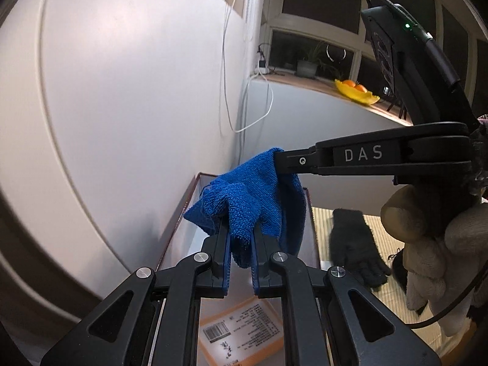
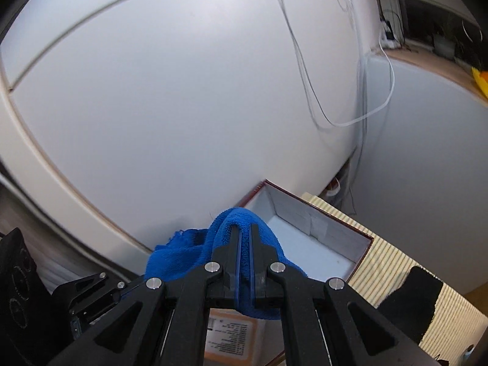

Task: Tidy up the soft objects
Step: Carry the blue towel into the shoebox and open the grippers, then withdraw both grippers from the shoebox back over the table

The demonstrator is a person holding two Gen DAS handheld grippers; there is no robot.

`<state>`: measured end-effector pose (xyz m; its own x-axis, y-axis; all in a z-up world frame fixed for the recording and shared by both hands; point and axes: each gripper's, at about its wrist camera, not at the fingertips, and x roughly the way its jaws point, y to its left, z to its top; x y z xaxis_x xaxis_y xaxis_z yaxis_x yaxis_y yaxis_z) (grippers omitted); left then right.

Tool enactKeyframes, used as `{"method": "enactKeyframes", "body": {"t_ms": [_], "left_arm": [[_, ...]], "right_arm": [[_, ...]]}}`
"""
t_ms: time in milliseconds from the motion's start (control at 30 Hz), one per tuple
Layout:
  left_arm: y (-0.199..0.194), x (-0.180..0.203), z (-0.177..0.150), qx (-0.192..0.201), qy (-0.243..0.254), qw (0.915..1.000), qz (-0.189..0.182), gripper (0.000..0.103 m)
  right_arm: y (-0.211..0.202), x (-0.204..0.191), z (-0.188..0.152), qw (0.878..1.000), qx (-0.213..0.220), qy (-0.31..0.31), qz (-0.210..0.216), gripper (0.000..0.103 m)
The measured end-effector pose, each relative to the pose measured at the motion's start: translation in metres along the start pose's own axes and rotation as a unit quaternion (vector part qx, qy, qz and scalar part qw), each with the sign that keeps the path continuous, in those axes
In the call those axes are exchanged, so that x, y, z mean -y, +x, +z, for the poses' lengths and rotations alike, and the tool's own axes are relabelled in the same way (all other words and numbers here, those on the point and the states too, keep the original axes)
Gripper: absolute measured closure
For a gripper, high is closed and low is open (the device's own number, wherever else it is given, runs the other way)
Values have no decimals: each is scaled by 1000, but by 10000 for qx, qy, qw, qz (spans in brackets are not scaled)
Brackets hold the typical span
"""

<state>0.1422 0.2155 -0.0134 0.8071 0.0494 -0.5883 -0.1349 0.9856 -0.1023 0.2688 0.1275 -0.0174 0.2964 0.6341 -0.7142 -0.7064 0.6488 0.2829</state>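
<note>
Blue towel [image 1: 253, 195]: bunched terry cloth, held in the air between both grippers, hanging over the open box. I see it in both wrist views [image 2: 195, 253].
Left gripper [image 1: 241, 231]: jaws nearly closed, clamped on a fold of the blue towel; cloth droops down between the fingers.
Right gripper [image 2: 244, 231]: jaws pressed together on the towel's upper edge, blue fabric wrapped around both fingertips. From the left wrist view I see it come in from the right side [image 1: 279, 160], tip buried in the cloth.
Right hand [image 1: 433, 244]: light knit work glove, wrapped round the handle of the right gripper.
Box [image 2: 347, 238]: open, dark red outside, white inside, pushed against the white wall. A printed orange-bordered label [image 1: 241, 332] lies on its floor, below the towel.
Black glove [image 1: 355, 244]: lies flat on the striped mat [image 2: 396, 262] just beside the box, apart from the towel.
Background: yellow dish [image 1: 357, 93] with orange fruit on the window ledge; white cable [image 2: 360, 119] hangs down the wall.
</note>
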Motion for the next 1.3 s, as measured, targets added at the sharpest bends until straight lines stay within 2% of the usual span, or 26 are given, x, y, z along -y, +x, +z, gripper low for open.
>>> {"method": "enactKeyframes", "body": {"t_ms": [200,300,367,400,433,467,500,933,1167,1300], "left_arm": [[15,4,-3,-189,66,9998,96,94],[20,8,-3,-301,108,9994,126,92],[21,7,-4,-355,82,9992,148,87],[23,6,-2,-370,56,9992,142,79],[23,4,-2,-402,17,9991,138,65],[23,2,-3,-433,-26,9990,114,57],[21,0,-3,-418,-75,9990,111,47],[-5,5,-1,-264,-156,9995,60,46],[-35,13,-6,-125,-109,9999,-44,46],[-50,22,-14,-88,-67,9998,-161,44]], "right_arm": [[19,9,-2,9995,-210,-23,-217,99],[26,14,-2,9993,-338,64,-163,97],[29,17,-2,9989,-414,124,-153,95],[29,19,-1,9988,-429,138,-165,86],[29,20,-1,9987,-453,164,-171,77],[29,22,-2,9987,-446,190,-179,55],[27,23,-2,9988,-404,211,-185,43],[-12,24,-10,9991,-210,285,-245,42],[-48,13,-22,9996,-59,212,-203,42],[-75,12,-38,9995,27,93,-309,37]]}}
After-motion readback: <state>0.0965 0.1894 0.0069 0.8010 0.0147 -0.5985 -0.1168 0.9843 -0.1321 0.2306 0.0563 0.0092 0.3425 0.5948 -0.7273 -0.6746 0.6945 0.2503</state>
